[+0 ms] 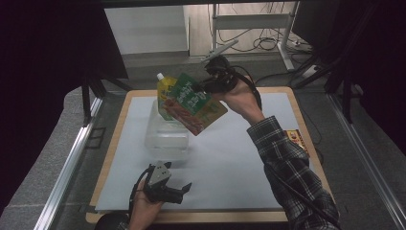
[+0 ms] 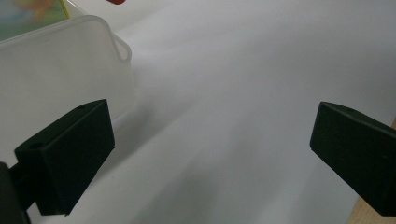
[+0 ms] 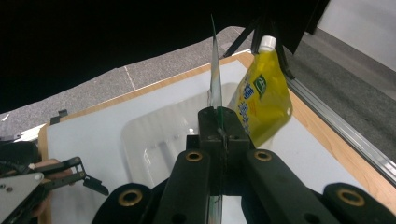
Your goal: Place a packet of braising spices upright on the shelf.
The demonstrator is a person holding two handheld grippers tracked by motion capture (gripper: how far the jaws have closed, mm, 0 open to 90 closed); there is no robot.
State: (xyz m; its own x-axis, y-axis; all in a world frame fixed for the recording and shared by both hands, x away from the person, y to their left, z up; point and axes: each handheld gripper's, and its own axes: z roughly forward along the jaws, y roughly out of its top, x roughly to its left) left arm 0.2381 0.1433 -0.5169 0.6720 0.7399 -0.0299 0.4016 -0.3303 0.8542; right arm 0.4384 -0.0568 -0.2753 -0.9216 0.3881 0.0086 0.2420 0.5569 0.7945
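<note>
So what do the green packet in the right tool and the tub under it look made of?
Green packet: thin glossy printed film, likely plastic or foil laminate; edge-on it looks sheet-thin in the right tool. Tub: translucent, milky, matte plastic; the table shows faintly through its walls.

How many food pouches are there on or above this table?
2, unless the bin hides more. A green pouch hangs pinched in the right tool above the clear plastic bin. A yellow pouch with a white cap stands at the bin's far end.
</note>
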